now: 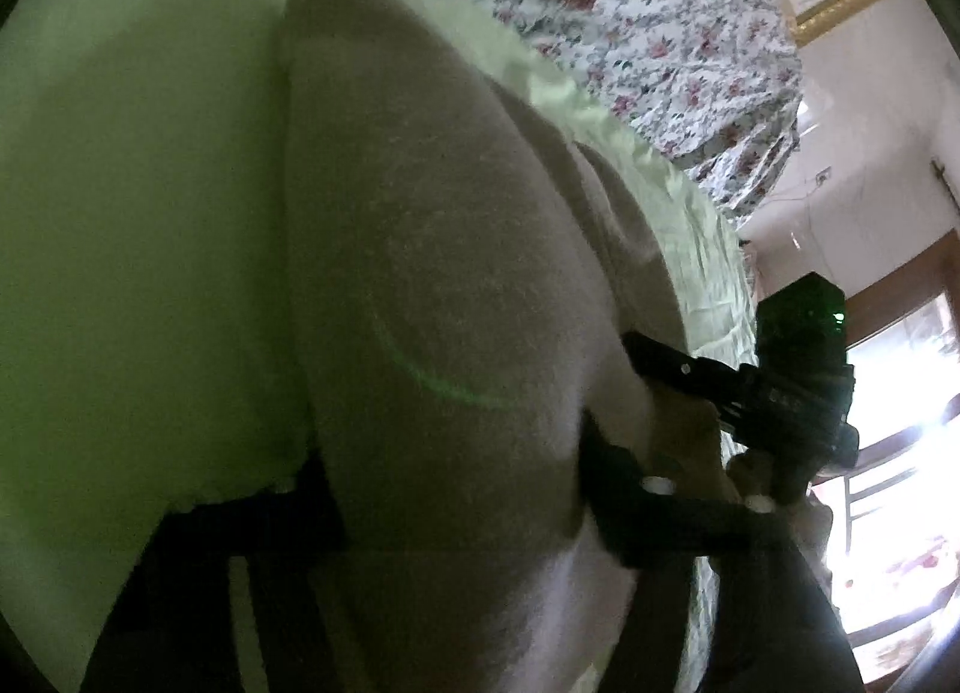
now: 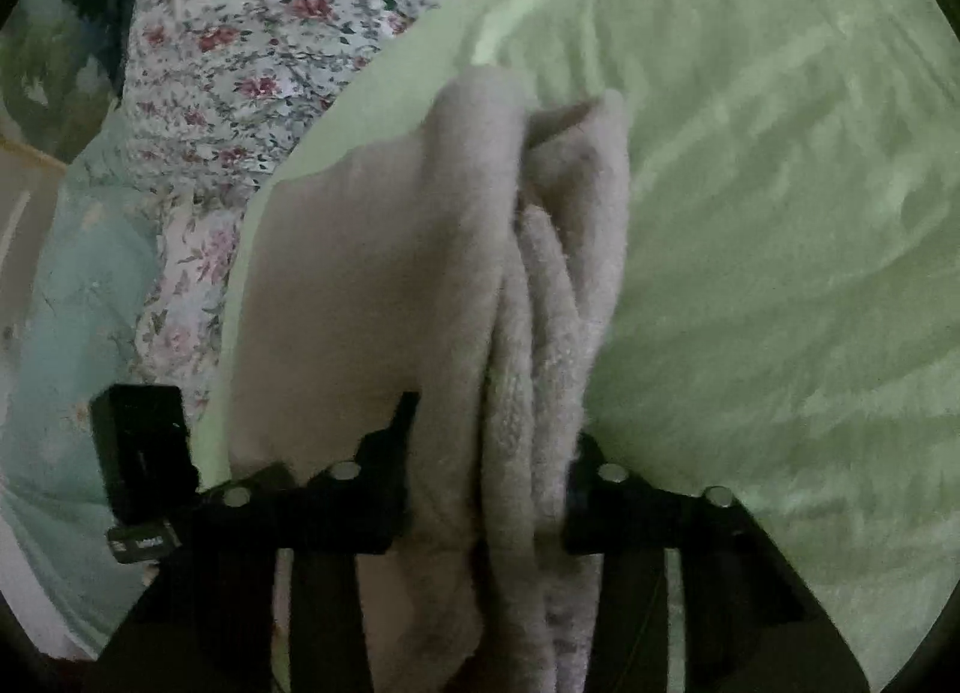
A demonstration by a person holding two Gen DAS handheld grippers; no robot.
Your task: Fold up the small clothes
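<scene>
Both tongs grip one fluffy grey-beige garment (image 2: 456,273): the right gripper (image 2: 489,489) is clamped on its bunched folds at lower centre of its frame, and the left gripper (image 1: 456,489) is clamped across the cloth at lower centre of its own. That garment fills mid-frame over a pale green sheet (image 2: 780,183). Floral bedding (image 1: 630,15) lies along the top, and the right gripper also shows at the left view's lower right.

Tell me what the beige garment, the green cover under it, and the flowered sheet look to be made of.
Beige garment, clamped in the right hand-held gripper: likely fleece or terry knit, matte, with a fuzzy nap and soft rolled folds. Green cover: probably thin woven cotton or similar, smooth, finely creased. Flowered sheet: a light printed woven fabric, flat and matte; the fibre cannot be told.
</scene>
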